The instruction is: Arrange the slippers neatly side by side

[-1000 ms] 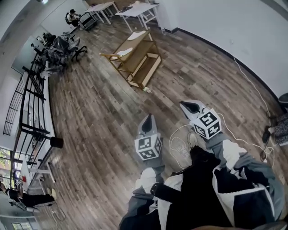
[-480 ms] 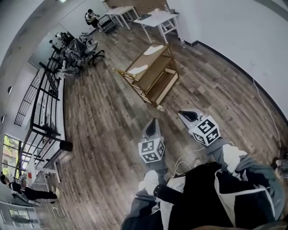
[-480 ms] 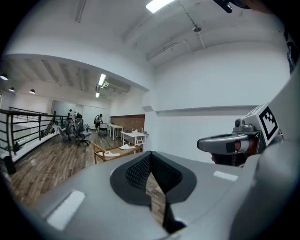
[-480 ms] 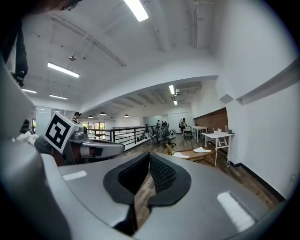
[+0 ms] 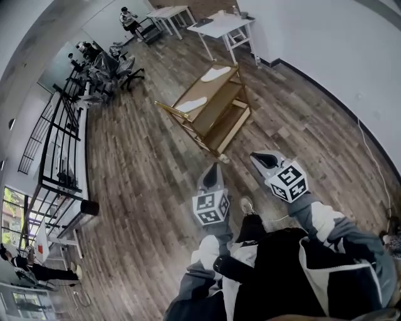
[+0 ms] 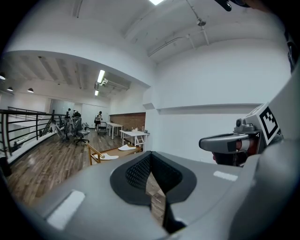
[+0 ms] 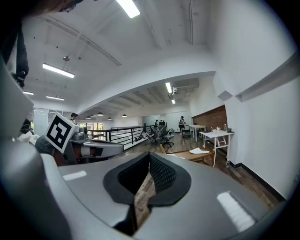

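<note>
Two white slippers lie apart on top of a low wooden rack (image 5: 216,116) on the plank floor: one (image 5: 215,73) at its far end, the other (image 5: 191,104) nearer its left corner. They also show as small slippers (image 6: 126,147) (image 6: 108,157) in the left gripper view, and one slipper (image 7: 199,151) in the right gripper view. My left gripper (image 5: 213,172) and right gripper (image 5: 263,160) hang side by side in the air short of the rack, pointing at it. Both are shut with nothing between the jaws (image 6: 151,164) (image 7: 149,161).
White tables (image 5: 222,25) stand behind the rack by the white wall. Office chairs (image 5: 103,63) and a seated person (image 5: 128,15) are at the far left, beside a black railing (image 5: 56,144). A thin cable (image 5: 373,160) runs along the right wall. My shoe (image 5: 247,205) shows below.
The rack has come closer and larger in the head view, and the white cable coil on the floor has slipped out of sight. Both grippers stay shut and level.
</note>
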Motion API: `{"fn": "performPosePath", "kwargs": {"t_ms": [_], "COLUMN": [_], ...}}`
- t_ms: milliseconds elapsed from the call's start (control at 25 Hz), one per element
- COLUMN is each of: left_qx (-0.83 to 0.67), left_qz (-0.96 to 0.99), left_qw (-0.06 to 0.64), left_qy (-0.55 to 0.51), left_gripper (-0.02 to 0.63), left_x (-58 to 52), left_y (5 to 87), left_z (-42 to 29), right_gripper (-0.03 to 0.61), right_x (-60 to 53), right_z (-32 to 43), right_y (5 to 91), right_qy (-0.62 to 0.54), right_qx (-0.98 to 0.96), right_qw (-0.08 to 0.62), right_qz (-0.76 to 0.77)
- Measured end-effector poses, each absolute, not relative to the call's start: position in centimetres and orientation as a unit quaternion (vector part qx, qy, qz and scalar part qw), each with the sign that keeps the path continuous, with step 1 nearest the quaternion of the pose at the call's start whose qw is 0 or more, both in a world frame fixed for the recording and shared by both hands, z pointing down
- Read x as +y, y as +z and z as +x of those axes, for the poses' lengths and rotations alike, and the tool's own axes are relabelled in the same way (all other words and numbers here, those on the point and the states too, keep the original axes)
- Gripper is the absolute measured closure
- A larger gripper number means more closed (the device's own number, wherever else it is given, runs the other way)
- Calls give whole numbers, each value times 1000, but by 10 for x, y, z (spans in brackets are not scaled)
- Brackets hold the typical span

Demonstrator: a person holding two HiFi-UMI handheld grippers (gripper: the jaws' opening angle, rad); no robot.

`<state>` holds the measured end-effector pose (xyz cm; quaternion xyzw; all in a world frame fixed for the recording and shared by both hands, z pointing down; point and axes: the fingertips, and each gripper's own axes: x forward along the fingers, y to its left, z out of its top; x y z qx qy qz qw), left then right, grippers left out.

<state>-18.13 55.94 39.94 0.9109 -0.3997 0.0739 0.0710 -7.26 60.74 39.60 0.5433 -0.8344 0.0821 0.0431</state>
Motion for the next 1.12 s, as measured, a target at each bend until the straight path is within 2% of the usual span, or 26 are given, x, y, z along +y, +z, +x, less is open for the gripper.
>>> {"fn": "performPosePath", "kwargs": {"t_ms": [320, 600, 1120], "left_qx": [-377, -369, -387], "left_qz": [920, 925, 917], "left_qw": [87, 73, 74], "left_qy": [61, 61, 71], "left_gripper": [609, 609, 607], "left_x": [427, 292, 145], "left_y": [416, 400, 418], "left_z": [-155, -157, -116], "right_gripper": [566, 566, 566], "right_x": [478, 348, 198], "right_z": [-54, -53, -2], "right_y": [402, 386, 403], "right_qy": [72, 66, 73], "right_qx": [-825, -814, -821], "right_qw": [64, 66, 74], "right_qz": [556, 573, 561]}}
